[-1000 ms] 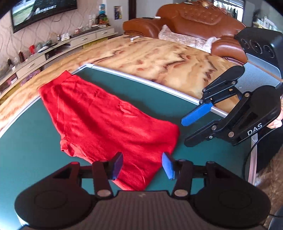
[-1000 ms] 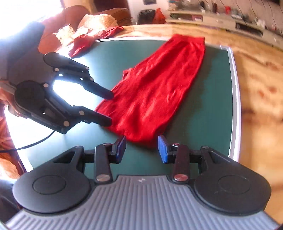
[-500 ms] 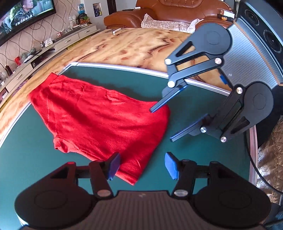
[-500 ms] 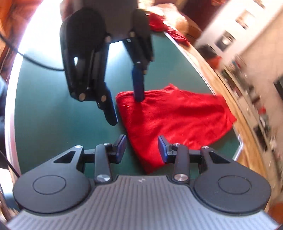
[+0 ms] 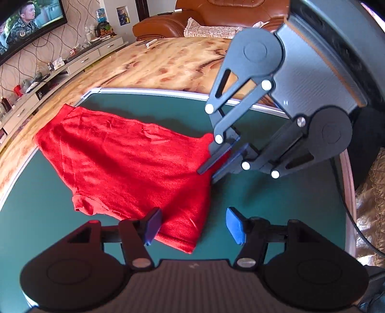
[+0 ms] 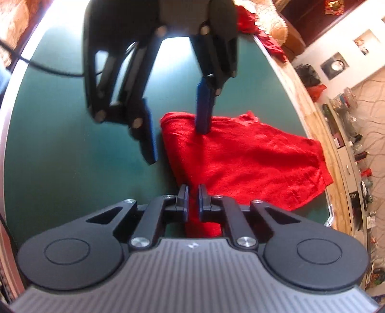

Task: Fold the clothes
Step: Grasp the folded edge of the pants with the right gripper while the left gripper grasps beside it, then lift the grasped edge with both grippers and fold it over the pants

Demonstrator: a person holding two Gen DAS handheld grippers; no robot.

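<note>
a red shirt (image 5: 134, 166) lies flat on the green surface (image 5: 36, 211), spread away from both tongs. the right tongs (image 6: 193, 201) have their jaws closing on the near hem corner of the shirt, with red cloth pinched between the blue pads; in the left wrist view the same tongs (image 5: 217, 163) bite the right corner of the shirt. the left tongs (image 5: 192, 226) are opening, their jaws standing wide over the other near corner: the cloth lies between and under them, one pad over the red knit, the other over bare green, and neither pad presses the cloth. in the right wrist view the left tongs (image 6: 178, 130) come down from above, one blue finger on the far corner of the shirt and one just beside its edge.

the surface has a pale metal rim (image 5: 154, 91) beyond the shirt and bare green to the left of the tongs and past the cloth. past the rim lies a tan marbled floor (image 5: 154, 65), then a brown leather sofa (image 5: 216, 21).

the shirt is a ribbed, slightly wrinkled knit with a rolled sleeve edge at its left. more red clothes (image 6: 262, 31) sit heaped at the surface's far edge.
</note>
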